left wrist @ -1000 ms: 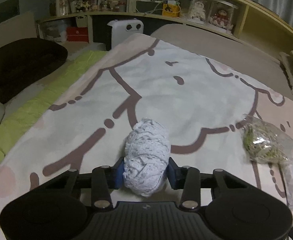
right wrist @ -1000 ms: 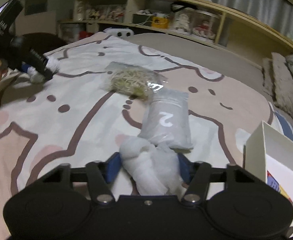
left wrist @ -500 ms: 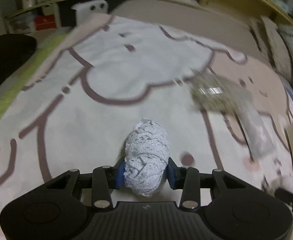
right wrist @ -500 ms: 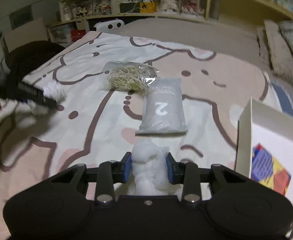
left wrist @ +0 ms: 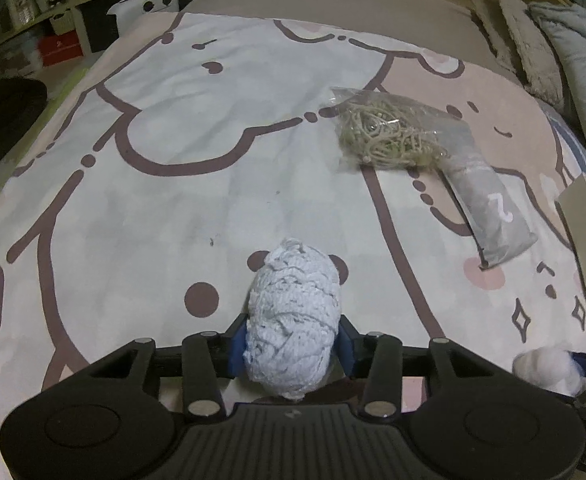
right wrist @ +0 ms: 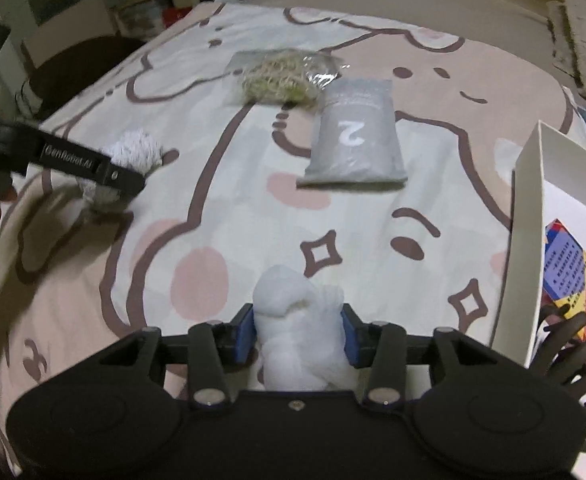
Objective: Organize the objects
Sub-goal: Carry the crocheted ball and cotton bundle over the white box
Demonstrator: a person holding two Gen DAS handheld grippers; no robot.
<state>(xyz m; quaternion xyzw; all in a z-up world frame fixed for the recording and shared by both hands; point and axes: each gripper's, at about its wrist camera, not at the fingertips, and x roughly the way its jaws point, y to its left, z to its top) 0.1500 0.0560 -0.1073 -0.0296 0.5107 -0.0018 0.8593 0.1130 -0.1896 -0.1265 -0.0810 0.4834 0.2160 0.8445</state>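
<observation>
- Left wrist view: the left gripper [left wrist: 291, 345] has a ball of white yarn [left wrist: 293, 320] between its jaws, which are easing apart, pads touching it. Past the yarn on the bed [left wrist: 197, 168] lie a clear bag of cord [left wrist: 389, 130] and a grey pouch [left wrist: 489, 212].
- Right wrist view: the right gripper [right wrist: 297, 334], jaws opening, pads against a white wad [right wrist: 299, 330]; left of the white box [right wrist: 527, 232].

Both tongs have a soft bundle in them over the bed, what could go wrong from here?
The left tongs are opening on the knitted bundle; it could drop and roll across the blanket. The right tongs, also opening, pinch only part of the loose white wad, which might slip short of the white box.
</observation>
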